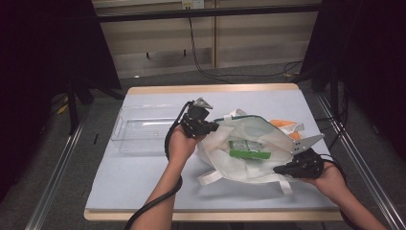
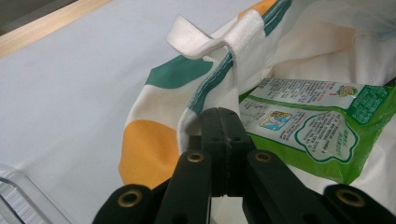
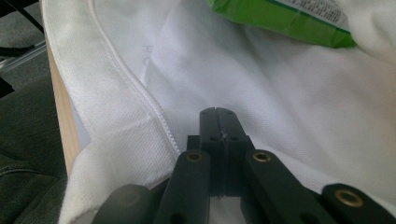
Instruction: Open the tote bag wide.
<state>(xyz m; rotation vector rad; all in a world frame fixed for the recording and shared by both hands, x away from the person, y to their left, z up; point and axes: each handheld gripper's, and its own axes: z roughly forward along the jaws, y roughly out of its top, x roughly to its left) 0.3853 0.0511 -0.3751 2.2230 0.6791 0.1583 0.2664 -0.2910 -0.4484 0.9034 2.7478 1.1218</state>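
Bag: white tote bag (image 1: 249, 143) with green and orange patches lies on its side mid-worktop (image 1: 143, 177), mouth spread between both grippers.
Contents: green packet (image 1: 248, 149) sits inside the mouth, label up.
Left gripper: left gripper (image 2: 219, 116) is closed flat on the far rim, by the green trim and handle loop (image 2: 196, 39).
Right gripper: right gripper (image 3: 218, 116) looks pinched on the near white rim, jaws fully together; cloth between them hard to confirm.
Step, my read: hold the mouth open so the packet can come out.
Do it well: keep both pinches on hem, not loose cloth; pull apart evenly, lift rim slightly.
Risk: thin fabric slips out.
Nearby: clear tray (image 1: 139, 129) left of the bag.
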